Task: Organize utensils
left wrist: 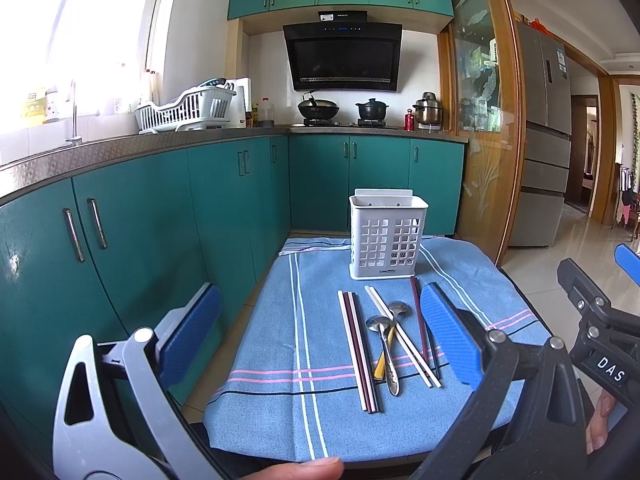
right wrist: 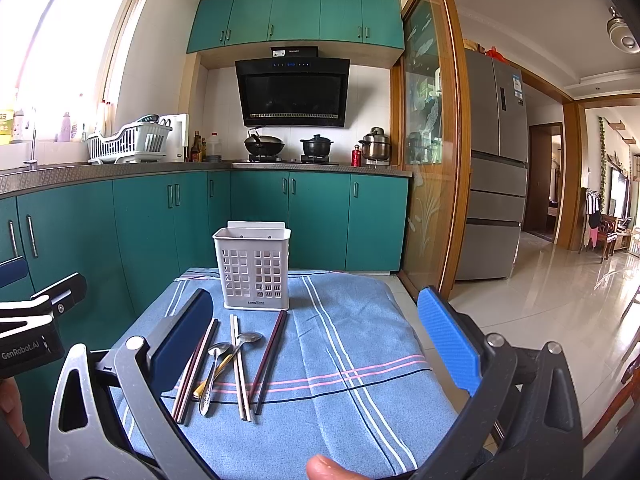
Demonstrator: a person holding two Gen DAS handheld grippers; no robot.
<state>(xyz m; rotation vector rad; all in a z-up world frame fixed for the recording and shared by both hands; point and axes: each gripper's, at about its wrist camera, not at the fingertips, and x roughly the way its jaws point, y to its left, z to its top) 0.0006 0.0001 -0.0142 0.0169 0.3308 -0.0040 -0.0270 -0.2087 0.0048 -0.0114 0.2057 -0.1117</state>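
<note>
A white slotted utensil holder [left wrist: 388, 237] stands upright toward the 12 o'clock end of a blue striped cloth [left wrist: 320, 344] that covers the tabletop. Just in front of it, toward 6 o'clock, the utensils lie flat in a loose row, their long axes all running roughly from 12 to 6 o'clock.

In the left wrist view, a white-and-dark pair of chopsticks [left wrist: 359, 348] lies at the 9 o'clock side of the row, straight and parallel. Beside it, two metal spoons [left wrist: 385, 334] have their bowls pointing toward the holder and their handles toward 6 o'clock, where the handles cross. A white pair of chopsticks [left wrist: 402, 338] slants across them, from 11 toward 5 o'clock. A dark pair of chopsticks [left wrist: 418, 312] lies at the 3 o'clock side, partly hidden behind a blue finger pad.

The left gripper [left wrist: 320, 328] hovers spread wide above the near end of the cloth, holding nothing. The right gripper [right wrist: 316, 340] is likewise spread wide and empty, at the 3 o'clock side of the left one.
</note>
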